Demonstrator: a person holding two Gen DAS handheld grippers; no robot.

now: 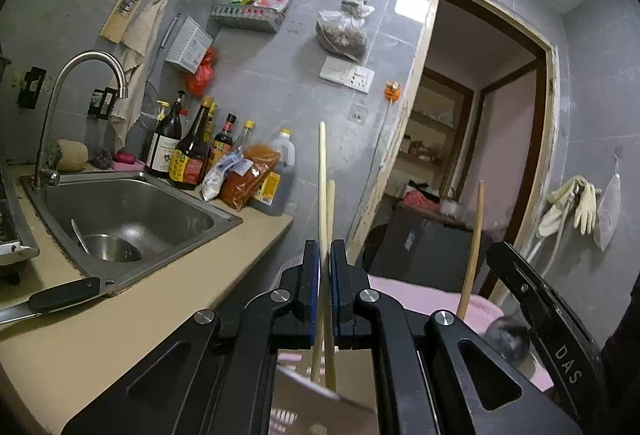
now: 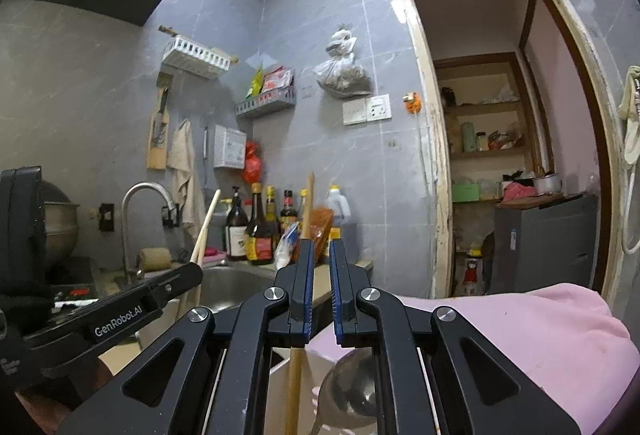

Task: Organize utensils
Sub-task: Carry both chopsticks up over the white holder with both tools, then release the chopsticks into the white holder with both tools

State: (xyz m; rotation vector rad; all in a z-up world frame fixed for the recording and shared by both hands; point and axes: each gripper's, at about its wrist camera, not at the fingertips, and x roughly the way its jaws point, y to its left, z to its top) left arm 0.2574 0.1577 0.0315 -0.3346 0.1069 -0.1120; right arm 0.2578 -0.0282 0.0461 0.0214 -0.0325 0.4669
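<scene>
Overhead, grey tiled walls; beige countertop (image 1: 224, 259) holds steel sink (image 1: 132, 211).

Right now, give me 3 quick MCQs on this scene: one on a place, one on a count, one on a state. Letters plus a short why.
1. Where does the black-handled knife lie?
A. on the counter in front of the sink
B. inside the sink
C. on the wall shelf

2. How many chopsticks stand between the fingers of the left hand-held gripper?
A. one
B. two
C. four

3. What state is the left hand-held gripper in?
A. wide open
B. shut on the chopsticks
C. shut on nothing

Answers:
1 A, its handle rests on the beige counter at the near corner of the sink.
2 B, two pale sticks rise from between the blue pads.
3 B, the pads press against both sticks.
</scene>
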